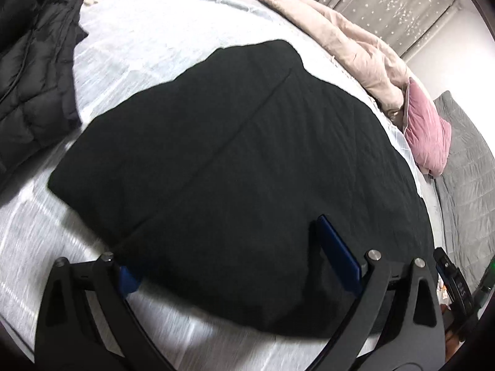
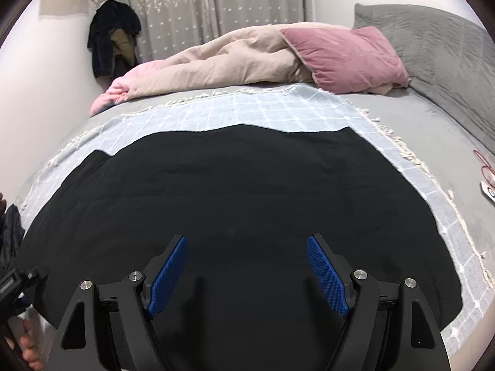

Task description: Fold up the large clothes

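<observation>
A large black garment lies folded flat on a pale checked blanket on the bed; it also fills the right wrist view. My left gripper is open at the garment's near edge, its left blue pad partly hidden under the cloth edge and its right pad over the cloth. My right gripper is open and empty, just above the near part of the garment. The other gripper's body shows at the right edge of the left wrist view.
A black puffer jacket lies at the left of the bed. A beige duvet, a pink pillow and a grey pillow sit at the far side. Dark clothes hang by the curtain. A small object lies at right.
</observation>
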Tool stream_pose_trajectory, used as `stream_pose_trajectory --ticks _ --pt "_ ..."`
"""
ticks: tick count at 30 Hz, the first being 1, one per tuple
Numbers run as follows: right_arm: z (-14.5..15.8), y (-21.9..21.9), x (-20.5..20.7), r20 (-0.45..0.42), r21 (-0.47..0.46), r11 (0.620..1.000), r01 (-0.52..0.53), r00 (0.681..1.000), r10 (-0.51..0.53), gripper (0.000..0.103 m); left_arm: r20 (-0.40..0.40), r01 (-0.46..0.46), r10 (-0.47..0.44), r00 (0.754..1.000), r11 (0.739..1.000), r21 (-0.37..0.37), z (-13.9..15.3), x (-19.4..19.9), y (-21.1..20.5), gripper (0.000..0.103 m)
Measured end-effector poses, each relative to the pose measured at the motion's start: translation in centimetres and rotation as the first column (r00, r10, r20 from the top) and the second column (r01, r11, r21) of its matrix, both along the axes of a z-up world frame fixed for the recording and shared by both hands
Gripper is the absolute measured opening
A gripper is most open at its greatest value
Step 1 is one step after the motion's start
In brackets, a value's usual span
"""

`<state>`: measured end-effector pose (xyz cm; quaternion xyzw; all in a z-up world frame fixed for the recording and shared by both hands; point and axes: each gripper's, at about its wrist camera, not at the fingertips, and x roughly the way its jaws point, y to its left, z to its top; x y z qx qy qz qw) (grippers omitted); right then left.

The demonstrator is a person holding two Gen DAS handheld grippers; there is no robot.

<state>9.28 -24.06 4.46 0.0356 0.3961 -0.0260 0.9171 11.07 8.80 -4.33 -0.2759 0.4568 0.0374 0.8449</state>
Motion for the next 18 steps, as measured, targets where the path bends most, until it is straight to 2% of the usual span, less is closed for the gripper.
stream_pose_trajectory --ticks 4,6,8,11,13,15,18 --pt "-0.6 1.4 0.4 -0.021 -0.038 0.998 -0.041 0.999 0.040 0.080 0.047 -0.049 0.050 0.998 0.999 -0.016 -0.2 1.1 0.3 0.084" --pt "-1.0 2.2 0.7 -0.030 -0.070 0.996 -0.061 0.998 0.059 0.080 0.071 -0.092 0.096 0.993 0.994 -0.054 -0.1 1.3 1.4 0.071" --pt "-1.6 3.1 1.1 -0.044 -0.096 0.992 -0.085 0.996 0.081 0.080 0.089 -0.122 0.130 0.988 0.988 -0.097 0.0 1.8 2.2 0.048" --pt "-2.0 4.5 1.3 -0.051 -0.112 0.985 -0.129 0.991 0.124 0.080 0.136 -0.140 0.161 0.978 0.978 -0.154 1.4 2.5 3.1 0.029" --pt "-2.1 5.5 0.9 -0.043 -0.141 0.977 -0.162 0.987 0.157 0.080 0.204 -0.123 0.150 0.967 0.982 -0.141 3.6 2.4 2.9 0.026" --pt "-2.1 6.6 0.4 -0.033 -0.167 0.965 -0.204 0.979 0.202 0.080 0.294 -0.094 0.115 0.949 0.992 -0.084 6.5 2.0 2.4 0.026" --pt "-1.7 7.3 -0.5 -0.005 -0.140 0.954 -0.264 0.964 0.266 0.080 0.379 -0.068 0.064 0.923 0.998 -0.004 9.6 1.4 2.0 0.026"
